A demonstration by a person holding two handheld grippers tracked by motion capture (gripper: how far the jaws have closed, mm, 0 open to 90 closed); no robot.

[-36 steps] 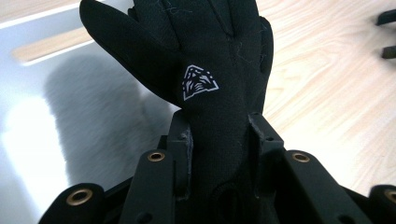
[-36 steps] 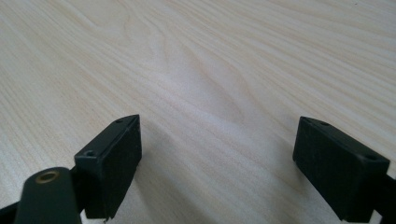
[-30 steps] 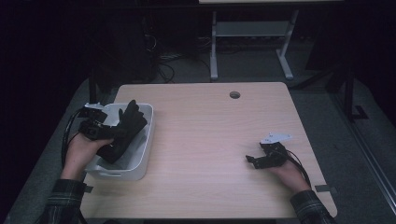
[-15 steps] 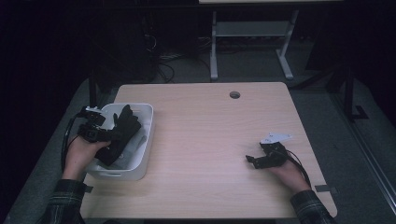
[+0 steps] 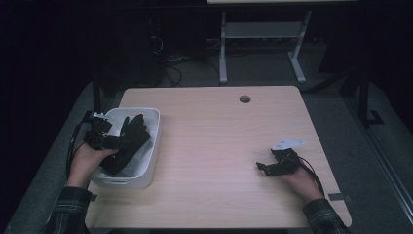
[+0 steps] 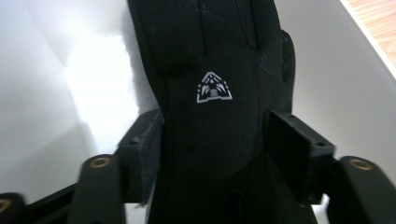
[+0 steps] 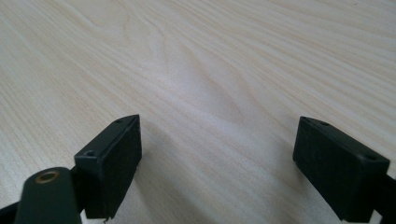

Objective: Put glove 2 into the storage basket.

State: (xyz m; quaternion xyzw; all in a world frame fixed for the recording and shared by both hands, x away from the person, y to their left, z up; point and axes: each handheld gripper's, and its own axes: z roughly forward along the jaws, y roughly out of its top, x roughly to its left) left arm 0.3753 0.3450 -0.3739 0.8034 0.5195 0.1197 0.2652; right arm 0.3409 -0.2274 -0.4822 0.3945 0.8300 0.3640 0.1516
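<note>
Nearest to me, at the lower right of the high view, my right gripper rests low on the pale wooden tabletop, a plaid-sleeved forearm behind it. In the right gripper view its jaws stand wide apart with only bare wood grain between them, so it holds nothing.

At the lower left of the high view, my left gripper reaches into the white rectangular plastic bin, which sits by the tabletop's left edge. The black fabric glove lies inside the bin, its fingers pointing toward the bin's far end. In the left gripper view the glove runs up the middle of the frame with a small white emblem on its back, against the bin's white wall. The jaws have just been opening: the glove sits between the pads, the right one clearly off the cloth, the left one just at its edge.

Farther off, near the tabletop's far edge, is a round cable hole.
</note>
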